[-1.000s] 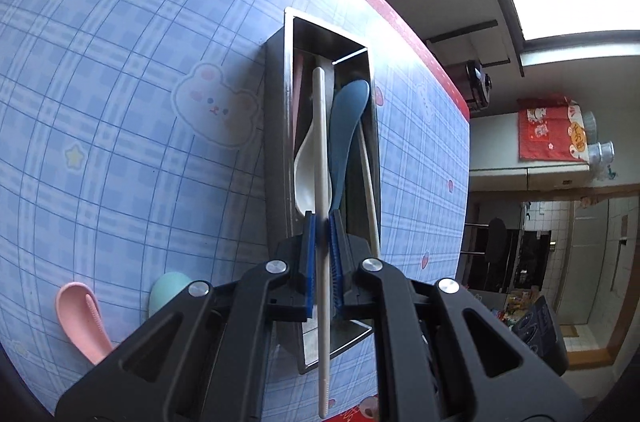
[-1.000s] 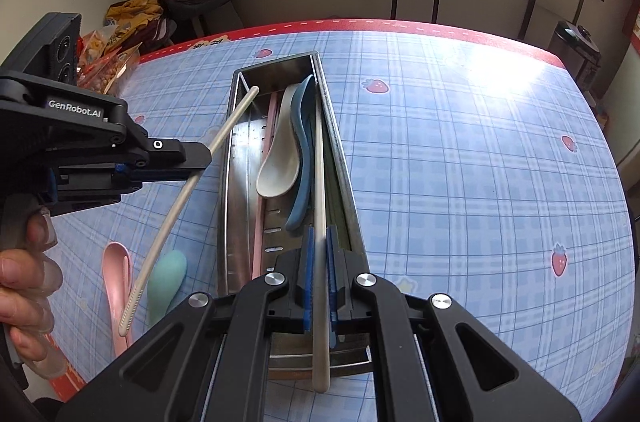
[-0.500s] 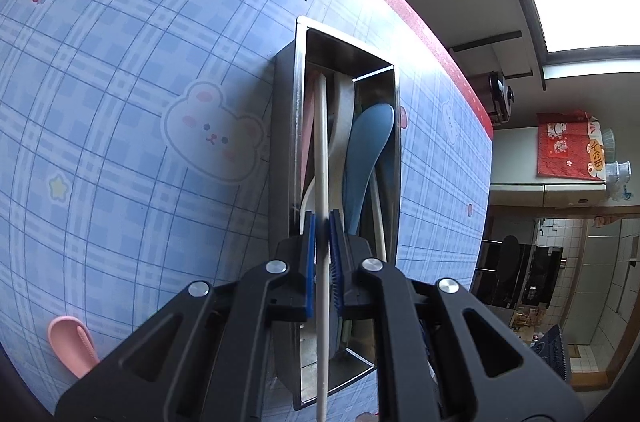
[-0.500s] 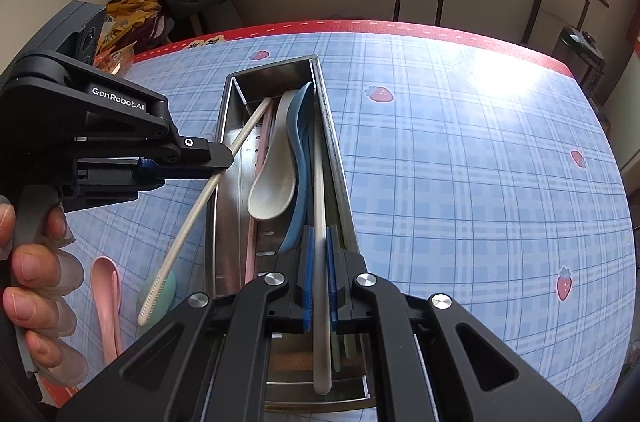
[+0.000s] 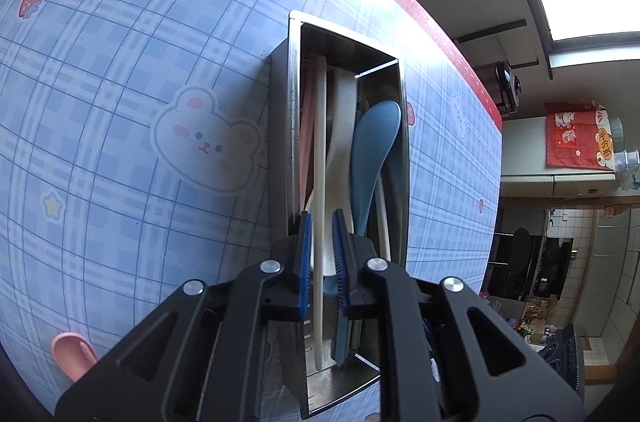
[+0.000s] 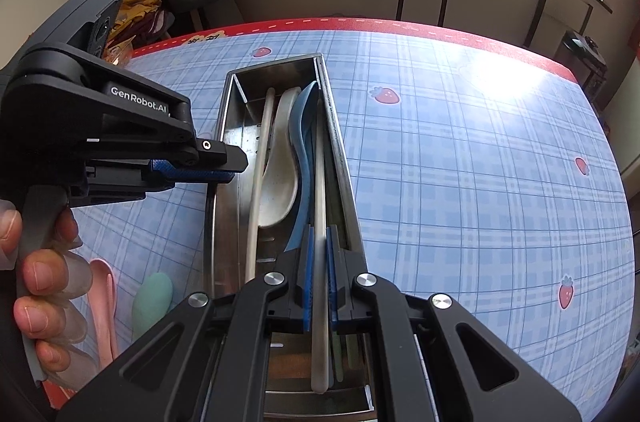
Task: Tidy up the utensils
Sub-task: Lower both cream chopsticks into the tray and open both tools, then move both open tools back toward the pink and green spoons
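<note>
Both sticks belong flat in the tray [image 6: 224, 110], so the step in hand looks like the let-go. To do it well, each tool should part its pads only when its stick lies along the tray's length, low over the spoons, and then draw straight back so nothing is flicked out.

The left tool [image 5: 322, 254] has its pads slightly apart around a cream stick [image 5: 319, 158]; gaps show on both sides, so it seems released or nearly so. In the right wrist view that stick [image 6: 258, 178] lies inside the tray, beside the white spoon [image 6: 280, 178].

The right tool [image 6: 319, 266] has its pads close on a second cream stick [image 6: 320, 182], which runs along the tray's right wall next to the blue spoon [image 6: 302, 158]. A thin gap shows, and I cannot tell if it grips.

The left tool reaches in from the left side, level over the tray's edge, trigger in the person's hand [image 6: 44, 282]. The right tool points along the tray from its near end.

A pink spoon [image 6: 104, 298] and a green one [image 6: 152, 302] lie on the desk [image 6: 480, 182], left of the tray.
</note>
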Action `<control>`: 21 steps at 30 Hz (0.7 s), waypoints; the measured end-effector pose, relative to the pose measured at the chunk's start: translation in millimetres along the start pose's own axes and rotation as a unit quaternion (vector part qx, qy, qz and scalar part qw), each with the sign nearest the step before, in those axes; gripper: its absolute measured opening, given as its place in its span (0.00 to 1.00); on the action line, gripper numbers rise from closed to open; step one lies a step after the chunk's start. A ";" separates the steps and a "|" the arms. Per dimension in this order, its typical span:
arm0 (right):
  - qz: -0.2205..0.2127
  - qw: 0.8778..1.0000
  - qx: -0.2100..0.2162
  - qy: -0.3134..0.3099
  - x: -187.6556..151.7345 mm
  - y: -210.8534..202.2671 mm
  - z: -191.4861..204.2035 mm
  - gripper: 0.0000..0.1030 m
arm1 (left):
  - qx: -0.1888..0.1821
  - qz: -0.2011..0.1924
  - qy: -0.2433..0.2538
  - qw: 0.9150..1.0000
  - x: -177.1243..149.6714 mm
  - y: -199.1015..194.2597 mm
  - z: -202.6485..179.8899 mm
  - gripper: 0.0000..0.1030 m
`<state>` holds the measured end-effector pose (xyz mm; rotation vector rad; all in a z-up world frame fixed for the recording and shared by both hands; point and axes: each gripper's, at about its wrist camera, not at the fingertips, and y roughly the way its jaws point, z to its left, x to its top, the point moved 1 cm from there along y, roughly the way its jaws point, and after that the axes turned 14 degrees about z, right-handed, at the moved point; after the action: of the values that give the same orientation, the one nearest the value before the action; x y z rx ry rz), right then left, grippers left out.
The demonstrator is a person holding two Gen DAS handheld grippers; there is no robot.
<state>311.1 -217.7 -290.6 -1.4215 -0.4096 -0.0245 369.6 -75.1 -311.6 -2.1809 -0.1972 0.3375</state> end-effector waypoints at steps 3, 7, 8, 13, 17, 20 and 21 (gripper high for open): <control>-0.011 1.000 0.000 0.003 -2.7 -11.7 -0.9 0.14 | 0.002 -0.011 0.022 1.000 -2.5 -12.5 -8.3 0.32; -0.037 0.999 -0.005 0.011 -11.5 -37.3 -3.4 0.41 | 0.016 -0.041 0.063 0.997 -13.2 -40.4 -16.1 0.47; -0.043 0.999 -0.009 0.014 -14.0 -43.3 -3.9 0.47 | 0.020 -0.050 0.072 0.996 -16.1 -48.6 -16.2 0.52; -0.070 0.997 -0.011 0.041 -30.8 -71.1 -7.5 0.72 | 0.056 -0.090 0.119 0.987 -36.5 -86.4 -7.1 0.70; -0.087 0.994 -0.001 0.060 -47.2 -87.0 -3.9 0.94 | 0.091 -0.116 0.157 0.976 -61.3 -110.3 10.0 0.83; -0.088 0.994 0.001 0.071 -60.2 -91.8 3.4 0.94 | 0.111 -0.122 0.176 0.970 -82.0 -121.5 27.9 0.93; -0.085 0.994 -0.002 0.073 -64.8 -91.7 6.7 0.94 | 0.113 -0.124 0.180 0.969 -89.3 -124.9 34.9 0.94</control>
<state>225.5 -240.6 -221.5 -1.3762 -0.4085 -0.2652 271.5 1.7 -215.2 -1.9254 -0.2127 -0.1702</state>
